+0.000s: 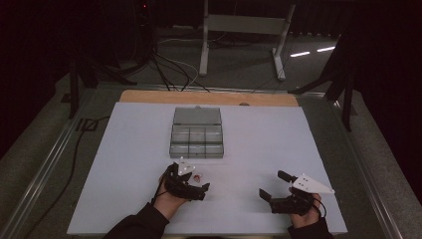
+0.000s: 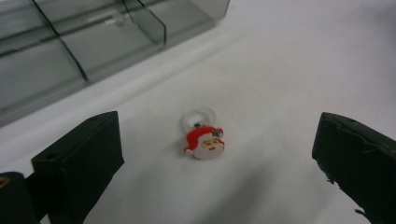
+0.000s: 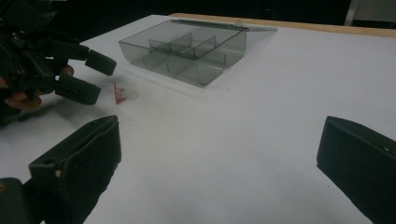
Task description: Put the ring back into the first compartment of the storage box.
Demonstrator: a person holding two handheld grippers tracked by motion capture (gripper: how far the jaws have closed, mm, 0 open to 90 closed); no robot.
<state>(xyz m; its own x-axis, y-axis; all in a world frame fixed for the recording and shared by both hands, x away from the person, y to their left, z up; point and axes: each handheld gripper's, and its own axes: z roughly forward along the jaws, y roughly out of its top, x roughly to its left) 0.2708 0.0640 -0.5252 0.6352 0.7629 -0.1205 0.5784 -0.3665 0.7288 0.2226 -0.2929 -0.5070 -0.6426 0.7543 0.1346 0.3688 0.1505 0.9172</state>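
Note:
A small Santa-face ring with a clear band lies on the white table, just in front of a smoky clear compartment box. My left gripper is open, and the ring lies on the table between its two jaws, touching neither. In the high view the left gripper sits at the ring. My right gripper is open over bare table at the front right, holding nothing. The right gripper view shows the left gripper beside the ring and the box.
The box lid lies folded back flat behind the box. A wooden strip runs along the table's far edge. Metal frame legs and cables are on the floor beyond.

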